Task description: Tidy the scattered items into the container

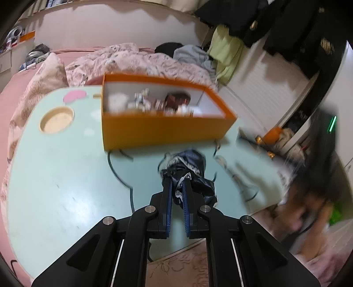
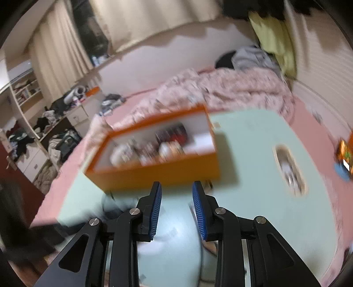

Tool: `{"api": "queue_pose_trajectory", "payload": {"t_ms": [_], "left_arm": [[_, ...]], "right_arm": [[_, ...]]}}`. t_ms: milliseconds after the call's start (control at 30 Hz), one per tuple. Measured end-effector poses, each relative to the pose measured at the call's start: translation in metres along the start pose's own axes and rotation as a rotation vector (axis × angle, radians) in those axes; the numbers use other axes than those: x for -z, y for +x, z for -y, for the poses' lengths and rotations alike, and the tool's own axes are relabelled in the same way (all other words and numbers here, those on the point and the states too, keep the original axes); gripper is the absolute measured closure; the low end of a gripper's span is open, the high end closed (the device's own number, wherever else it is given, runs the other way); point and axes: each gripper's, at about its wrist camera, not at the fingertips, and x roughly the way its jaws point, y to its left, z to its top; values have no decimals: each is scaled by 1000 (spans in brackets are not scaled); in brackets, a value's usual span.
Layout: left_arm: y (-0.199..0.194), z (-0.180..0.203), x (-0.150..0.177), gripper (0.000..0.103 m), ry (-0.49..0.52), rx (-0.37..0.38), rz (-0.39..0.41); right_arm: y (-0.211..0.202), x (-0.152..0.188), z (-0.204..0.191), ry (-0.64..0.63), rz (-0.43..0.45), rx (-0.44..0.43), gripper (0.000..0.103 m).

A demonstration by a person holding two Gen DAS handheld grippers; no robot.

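Crowding bedroom: mint table [image 1: 55, 176], bed [image 2: 231, 92]

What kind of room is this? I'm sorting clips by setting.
Most likely a lived-in bedroom: a bed with a rumpled floral quilt, curtains, and dark clothes hanging at the side. A pale green table stands by the bed.

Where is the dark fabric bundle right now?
In the left wrist view, the dark fabric bundle is pinched in the left gripper, above the pale green table, just in front of the orange box.
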Motion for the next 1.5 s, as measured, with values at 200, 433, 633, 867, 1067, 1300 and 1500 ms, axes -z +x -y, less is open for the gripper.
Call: {"api": "queue_pose_trajectory", "payload": {"t_ms": [200, 433, 633, 867, 1067, 1300, 1500], "left_arm": [[0, -1, 9, 37, 5, -31, 31], [-16, -6, 22, 22, -30, -30, 117], [-13, -11, 26, 22, -44, -12, 108], [-13, -12, 28, 22, -53, -2, 105], [-10, -16, 28, 22, -67, 11, 90], [-10, -18, 29, 22, -73, 20, 86], [-8, -16, 29, 22, -80, 27, 77]], "right_arm": [[50, -77, -27, -8, -117, -21, 39], [151, -108, -6, 124, -353, 45, 39], [173, -110, -23, -56, -419, 141, 38], [189, -102, -39, -170, -459, 169, 20], [186, -105, -35, -131, -454, 99, 41], [172, -108, -34, -90, -380, 71, 73], [164, -113, -38, -123, -422, 69, 58]]}}
